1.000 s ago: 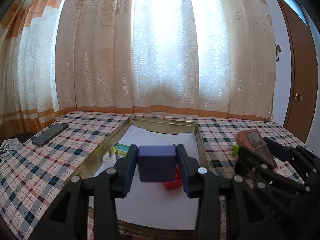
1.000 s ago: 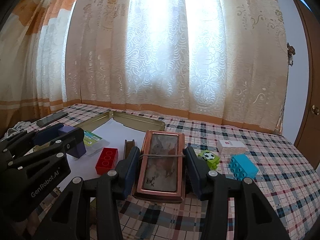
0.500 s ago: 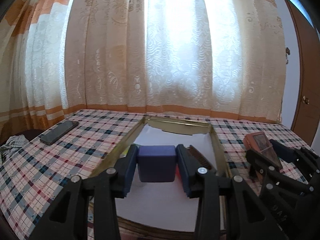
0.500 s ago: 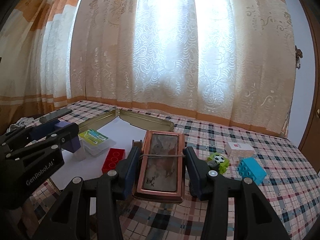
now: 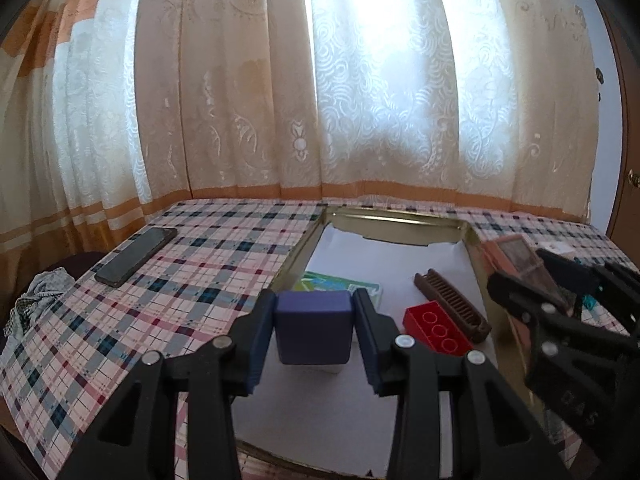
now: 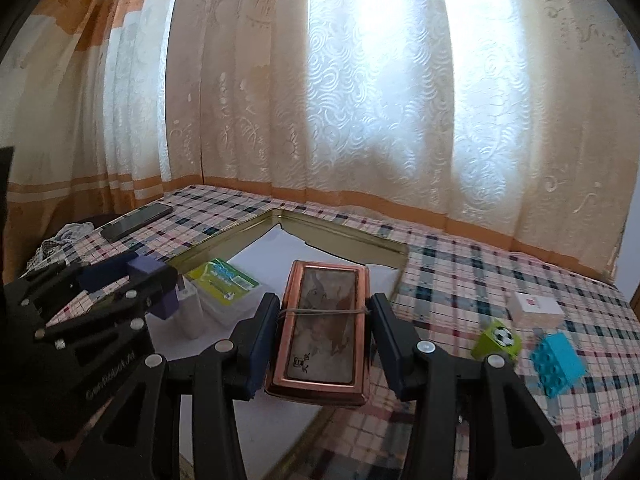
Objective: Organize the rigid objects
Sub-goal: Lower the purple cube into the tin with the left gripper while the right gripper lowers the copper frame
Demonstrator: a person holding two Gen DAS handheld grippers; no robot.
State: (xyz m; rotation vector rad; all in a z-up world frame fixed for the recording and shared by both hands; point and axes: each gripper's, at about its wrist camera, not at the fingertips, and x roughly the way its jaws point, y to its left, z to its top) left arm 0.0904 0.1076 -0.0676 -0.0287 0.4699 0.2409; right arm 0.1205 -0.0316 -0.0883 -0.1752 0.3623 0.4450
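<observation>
Two hand-held grippers carry small objects above a gold-rimmed metal tray [image 5: 478, 248] lined with white paper, on a table spread with a plaid tablecloth [image 5: 224, 256] before sunlit lace curtains [image 5: 360, 80].

The left gripper [image 5: 315, 330] is clamped on a purple block [image 5: 315, 328], its blue-padded fingers [image 5: 262, 338] pressing both sides; the block hangs over the near part of the tray, just above a white item mostly hidden beneath it. In the right wrist view the same gripper [image 6: 158, 288] and purple block [image 6: 150, 270] appear at nine o'clock.

The right gripper [image 6: 320, 340] is closed on a copper-framed rectangular case [image 6: 322, 328] bound across the middle by a rubber band [image 6: 324, 312]; the case sits between the pads over the tray's right edge. From the left wrist view it shows at three o'clock [image 5: 516, 258].

Lying in the tray are a green-labelled clear plastic box [image 6: 226, 286], a red building brick [image 5: 438, 330] and, touching it at two o'clock, a brown comb [image 5: 452, 306].

On the cloth, outside the tray at three o'clock in the right wrist view, rest a green cube with a football print [image 6: 498, 340], a cyan building brick [image 6: 558, 362] and a white box [image 6: 536, 310]. A black smartphone [image 5: 136, 256] lies at ten o'clock of the tray, with a crumpled cloth [image 5: 36, 304] beyond the table's left edge.
</observation>
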